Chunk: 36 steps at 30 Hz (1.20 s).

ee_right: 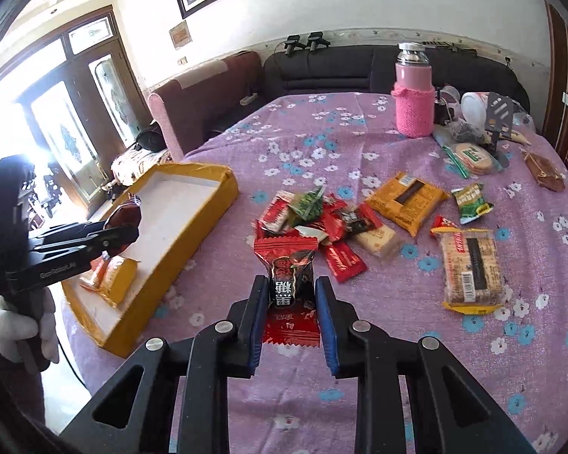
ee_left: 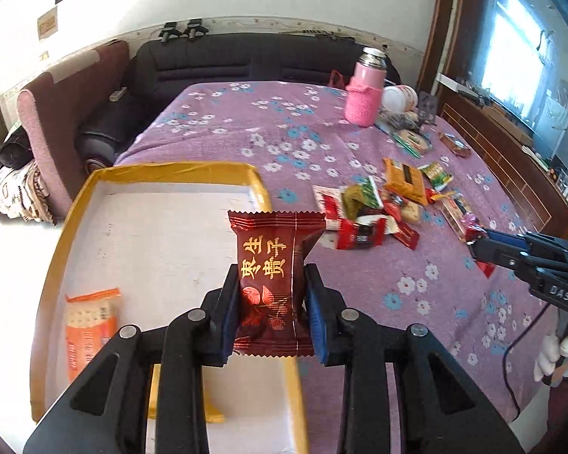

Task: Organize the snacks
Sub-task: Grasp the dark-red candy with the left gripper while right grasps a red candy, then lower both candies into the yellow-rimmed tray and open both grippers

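At centre bottom of the left wrist view, left tongs (ee_left: 270, 302) are clamped on a dark red packet (ee_left: 270, 265) with gold lettering. It stands upright between the blue pads, above the right edge of the yellow-rimmed tray (ee_left: 178, 169). Tray floor is white; an orange packet (ee_left: 91, 321) lies at its lower left.

At centre bottom of the right wrist view, right tongs (ee_right: 289, 297) are closed narrow on a red-and-black candy packet (ee_right: 289, 268), which is pinched at mid-height, crimped ends above and below the pads. It sits over the purple flowered tabletop (ee_right: 359, 151), just below the snack pile (ee_right: 318, 219).

Right of the pile: a yellow biscuit pack (ee_right: 407, 198), a green packet (ee_right: 471, 202), and a clear cracker pack (ee_right: 471, 268) at right centre.

Upper right: a pink flask (ee_right: 414, 90) in a knitted sleeve stands upright.

A white-gloved hand (ee_right: 22, 325) at the left edge holds the left tongs' handle above the tray.
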Each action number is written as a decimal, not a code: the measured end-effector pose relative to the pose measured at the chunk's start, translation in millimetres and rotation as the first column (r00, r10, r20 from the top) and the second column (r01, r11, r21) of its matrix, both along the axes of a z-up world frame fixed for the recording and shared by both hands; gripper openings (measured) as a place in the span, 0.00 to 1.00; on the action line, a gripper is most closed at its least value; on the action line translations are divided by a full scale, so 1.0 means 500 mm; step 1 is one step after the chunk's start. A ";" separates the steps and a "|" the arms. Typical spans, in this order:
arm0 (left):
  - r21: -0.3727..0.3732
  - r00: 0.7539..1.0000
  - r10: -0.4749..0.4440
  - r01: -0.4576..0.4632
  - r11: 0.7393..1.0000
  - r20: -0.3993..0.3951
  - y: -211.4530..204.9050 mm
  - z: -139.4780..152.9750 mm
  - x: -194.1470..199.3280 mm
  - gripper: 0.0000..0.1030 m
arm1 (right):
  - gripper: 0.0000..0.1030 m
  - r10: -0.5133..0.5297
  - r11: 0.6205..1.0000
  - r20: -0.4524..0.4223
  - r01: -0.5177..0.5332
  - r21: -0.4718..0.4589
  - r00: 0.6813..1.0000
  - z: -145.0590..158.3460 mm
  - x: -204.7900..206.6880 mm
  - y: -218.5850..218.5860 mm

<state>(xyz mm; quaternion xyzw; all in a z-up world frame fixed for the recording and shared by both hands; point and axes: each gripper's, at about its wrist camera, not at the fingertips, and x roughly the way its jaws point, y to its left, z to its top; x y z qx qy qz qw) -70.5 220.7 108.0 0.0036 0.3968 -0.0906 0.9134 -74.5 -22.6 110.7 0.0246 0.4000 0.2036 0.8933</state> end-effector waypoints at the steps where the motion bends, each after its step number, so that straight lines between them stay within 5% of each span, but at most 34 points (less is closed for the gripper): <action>1: 0.005 1.000 0.022 -0.022 1.000 0.007 0.023 0.002 0.003 0.28 | 0.25 0.019 1.000 -0.003 -0.019 0.015 1.000 0.012 0.004 0.020; 7: -0.052 0.988 0.155 -0.156 0.986 -0.024 0.165 -0.019 0.039 0.28 | 0.25 0.175 0.979 -0.078 -0.165 0.119 0.981 0.030 0.055 0.212; 17: -0.111 0.961 0.256 -0.267 0.957 -0.102 0.269 -0.070 0.092 0.29 | 0.25 0.311 0.950 -0.176 -0.302 0.073 0.934 -0.048 0.122 0.469; 27: -0.171 0.959 0.244 -0.267 0.948 -0.142 0.289 -0.091 0.110 0.34 | 0.28 0.286 0.958 -0.217 -0.280 0.059 0.933 -0.115 0.160 0.501; 36: -0.217 0.976 0.214 -0.217 0.952 -0.037 0.242 -0.009 0.030 0.48 | 0.39 0.232 0.969 -0.091 -0.222 0.105 0.969 -0.039 0.096 0.386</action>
